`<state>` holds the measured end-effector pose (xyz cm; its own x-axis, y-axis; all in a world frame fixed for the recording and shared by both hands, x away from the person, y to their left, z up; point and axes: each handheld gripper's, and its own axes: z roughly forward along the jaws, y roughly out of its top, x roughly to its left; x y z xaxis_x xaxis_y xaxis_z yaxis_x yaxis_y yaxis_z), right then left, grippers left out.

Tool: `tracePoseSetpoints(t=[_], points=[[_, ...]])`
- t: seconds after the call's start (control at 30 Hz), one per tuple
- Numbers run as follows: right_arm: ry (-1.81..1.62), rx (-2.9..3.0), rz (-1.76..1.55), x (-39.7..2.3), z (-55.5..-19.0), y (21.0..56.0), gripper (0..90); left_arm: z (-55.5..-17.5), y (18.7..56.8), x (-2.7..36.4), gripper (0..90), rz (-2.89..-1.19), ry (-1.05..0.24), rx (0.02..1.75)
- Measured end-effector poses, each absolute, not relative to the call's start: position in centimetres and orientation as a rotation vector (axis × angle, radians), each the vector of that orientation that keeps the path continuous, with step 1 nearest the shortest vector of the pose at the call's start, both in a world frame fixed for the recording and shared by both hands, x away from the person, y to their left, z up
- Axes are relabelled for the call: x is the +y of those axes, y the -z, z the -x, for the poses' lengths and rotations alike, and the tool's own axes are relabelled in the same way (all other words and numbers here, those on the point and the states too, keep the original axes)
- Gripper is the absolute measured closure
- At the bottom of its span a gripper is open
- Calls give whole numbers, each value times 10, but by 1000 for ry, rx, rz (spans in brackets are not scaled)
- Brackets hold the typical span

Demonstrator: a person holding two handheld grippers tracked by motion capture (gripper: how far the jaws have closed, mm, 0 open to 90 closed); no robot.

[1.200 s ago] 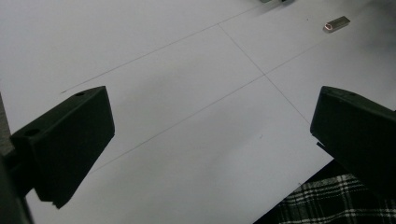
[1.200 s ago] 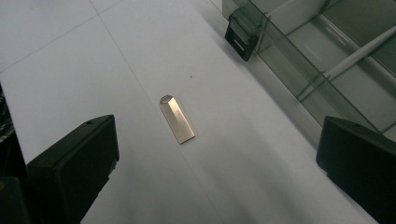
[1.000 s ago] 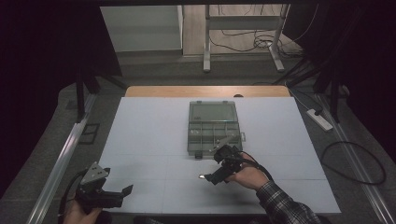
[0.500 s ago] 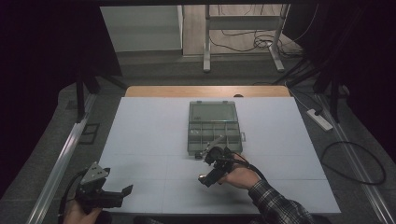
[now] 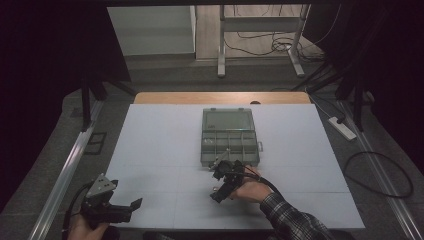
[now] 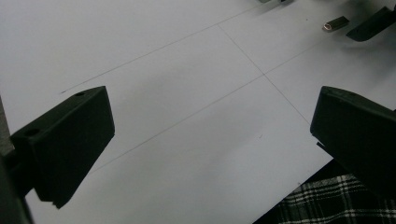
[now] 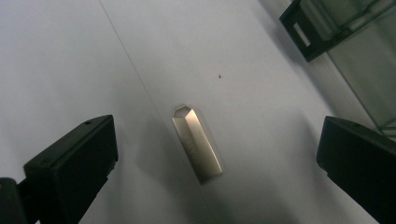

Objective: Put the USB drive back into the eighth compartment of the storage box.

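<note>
A dim room surrounds a white table (image 5: 150, 150) ruled with faint grid lines; a wooden edge borders its far side, and cables trail across the floor beyond. A clear compartment box (image 5: 229, 137) stands open at the table's middle, its lid laid back away from the person. Just in front of the box, the right gripper (image 5: 219, 190) points down at the sheet, its jaws spread wide and empty. Between them, in the right gripper view, lies a small metal USB stick (image 7: 197, 143), flat on the table, set at a slant to the jaw line and touching neither jaw. A corner of the box (image 7: 327, 28) appears at the upper right of that view. The left gripper (image 5: 131, 206) rests near the front left corner of the table, well apart from the work, its jaws likewise wide and empty; its own view shows the stick (image 6: 335, 23) far off beside a tip of the right gripper.

Risks, as judged: the stick is thin, smooth and low, so closing jaws may ride over it or skid it along the sheet. Because it lies askew, one jaw may meet a corner first and spin it out of the grip. A descent too shallow would pinch only its upper edge.
</note>
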<state>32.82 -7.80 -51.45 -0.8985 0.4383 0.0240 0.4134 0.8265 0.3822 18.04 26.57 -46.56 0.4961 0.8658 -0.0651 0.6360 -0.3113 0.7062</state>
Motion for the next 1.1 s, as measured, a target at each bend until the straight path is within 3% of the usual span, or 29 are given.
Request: tracePoseSetpoints(t=[0.4,0.47,0.53,0.73,0.83,0.87,1.1], points=[[-547,2919,-627,-76,-324,520,1,-180,465,265,0,-2059,-434,1227],[-550,2919,-616,-76,-323,519,34,-180,465,265,0,-2059,-434,1226],[-558,2928,-591,-77,-322,516,121,-180,465,265,0,-2059,-435,1226],[-583,2949,-534,-81,-323,508,531,-180,465,265,0,-2063,-440,1223],[-585,2953,-534,-82,-324,506,681,-180,465,265,0,-2065,-440,1221],[-594,2963,-511,-82,-324,506,783,-180,465,265,0,-2066,-440,1221],[-598,2974,-515,-83,-326,506,787,-180,465,265,0,-2065,-441,1221]])
